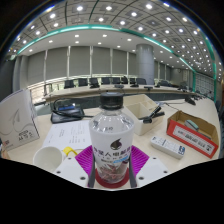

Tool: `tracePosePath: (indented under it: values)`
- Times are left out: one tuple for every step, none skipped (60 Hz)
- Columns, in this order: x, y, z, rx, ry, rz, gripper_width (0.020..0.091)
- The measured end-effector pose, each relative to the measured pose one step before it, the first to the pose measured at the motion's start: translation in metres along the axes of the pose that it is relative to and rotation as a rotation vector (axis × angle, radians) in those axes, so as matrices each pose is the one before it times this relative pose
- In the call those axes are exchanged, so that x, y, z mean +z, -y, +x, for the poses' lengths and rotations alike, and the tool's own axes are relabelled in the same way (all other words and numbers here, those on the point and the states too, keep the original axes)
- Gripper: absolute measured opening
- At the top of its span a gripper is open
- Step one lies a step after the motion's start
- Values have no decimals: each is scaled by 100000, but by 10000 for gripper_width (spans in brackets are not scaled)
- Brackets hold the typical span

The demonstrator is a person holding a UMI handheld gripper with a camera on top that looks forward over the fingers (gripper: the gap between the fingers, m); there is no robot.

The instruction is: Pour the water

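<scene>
Clearly the gripper (108, 170) has its pads pressed against the water bottle (111, 140), held upright over the desk with the white cup (48, 157) just beside it. Tipping too quickly could splash past that cup onto the papers (68, 134). Its pink label's writing is unreadable.

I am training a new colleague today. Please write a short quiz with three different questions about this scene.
1. True or false: the gripper holds the water bottle between its fingers.
2. What stands on the table beside the bottle, on the side away from the red box? A) white cup B) kettle C) plate
3. What colour is the bottle's cap?

Key: 1 true; 2 A, the white cup; 3 black.
</scene>
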State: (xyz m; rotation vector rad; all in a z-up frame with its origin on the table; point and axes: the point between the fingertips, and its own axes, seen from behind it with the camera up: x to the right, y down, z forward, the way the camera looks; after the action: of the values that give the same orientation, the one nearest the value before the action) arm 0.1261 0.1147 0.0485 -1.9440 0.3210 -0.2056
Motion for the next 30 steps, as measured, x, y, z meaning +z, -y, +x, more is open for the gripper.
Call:
tracePosePath:
  values:
    - [-36,-31,14,147,-7,51,494]
    - [-47,-34,-15,202,30,-57,507]
    - [-54,-26,-11,102,9,-200,520]
    - [87,5,79,61,177,-189,534]
    - [-105,-31,-31,74,71,-463,550]
    - [-79,-65,-38,97,132,-755,561]
    - [-100,-120,-19,266,174,-1010,576]
    - [-117,-51,-8,337,32,-820,600]
    - [-155,39,-70,347,370,-486,639]
    - [-167,100,-111,333,547,-132,692]
    - [-181,151,-81,430,443,-48,754]
    - [-226,176,-63,548,220,-45,816]
    - [-217,201,-65,526,299,-73,876]
    - [-252,178,-103,469,379,-227,861]
    - [-259,168,-42,488,130,-331,840]
    - [-183,186,22,573,-223,-532,838]
    - [-361,189,51,586,-299,-527,844]
    - [-333,145,-30,483,-464,-568,853]
    - [-365,159,6,523,-480,-738,865]
    - [-391,157,45,496,-554,-762,865]
    - [-396,161,-8,424,-372,-689,862]
    - [-430,193,-55,256,-165,-677,861]
    - [-457,203,-33,124,-248,-567,862]
    - [-468,206,-9,18,-317,-551,862]
    - [-226,162,175,53,-303,-932,861]
    - [-605,114,-42,86,-452,-914,861]
    - [-595,77,-79,83,-352,-1056,861]
    - [-704,44,-85,132,-182,-983,861]
    - [-607,32,-111,213,-148,-1010,862]
    - [-635,32,-185,296,42,-1005,862]
